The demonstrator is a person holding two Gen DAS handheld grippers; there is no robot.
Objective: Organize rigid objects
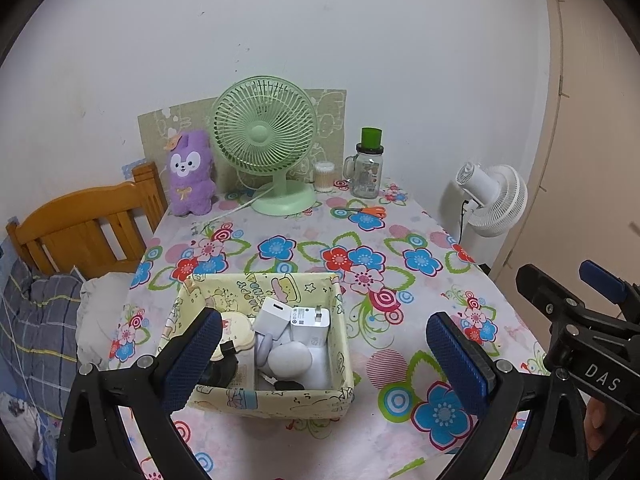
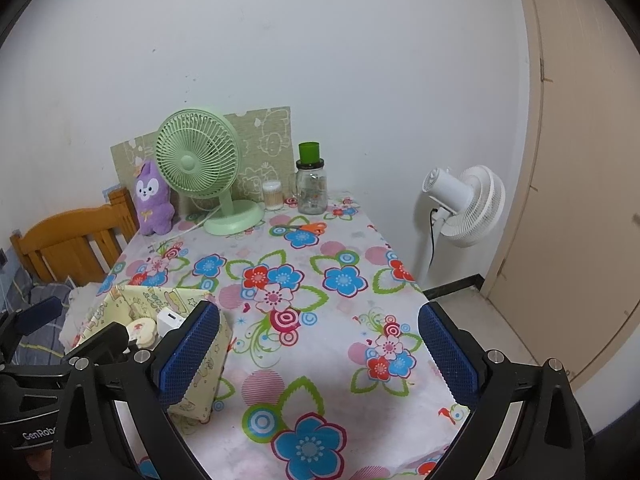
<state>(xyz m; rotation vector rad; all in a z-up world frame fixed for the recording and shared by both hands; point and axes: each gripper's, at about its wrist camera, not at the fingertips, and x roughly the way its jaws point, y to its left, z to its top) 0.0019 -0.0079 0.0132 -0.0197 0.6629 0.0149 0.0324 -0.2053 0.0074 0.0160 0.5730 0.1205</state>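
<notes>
Both claws stand wide and empty over the flowered table (image 1: 400,440). The left gripper (image 1: 324,354) frames the yellow storage box (image 1: 256,400), its left pad (image 1: 192,354) hanging over the box's near-left corner and its right pad out over bare cloth at about 3 o'clock from the box. Inside sit a white charger (image 1: 310,320), a second white adapter (image 1: 274,314), a round white gadget (image 1: 290,360) and a cream round case (image 1: 236,330), packed close and touching. The right gripper (image 2: 320,350) is spread just as far, nothing between its pads, with the box at its 9 o'clock

By the look of things, the small rigid items are already gathered, so the step in hand seems to be picking the next candidate. The orange scissors (image 1: 366,212) lie flat at 12 o'clock, well apart from the box, near the glass jar (image 1: 366,174) and the green fan (image 1: 264,140). If they are the target, the right gripper is the better choice. It should go in low, pads either side of the handles rather than the thin blades, and close slowly, since flat metal on cloth slips easily. Keep clear of the jar and the cotton swab tub (image 1: 324,176) beside it, both easy to topple. Then drop the scissors lengthwise along the box's free right wall
</notes>
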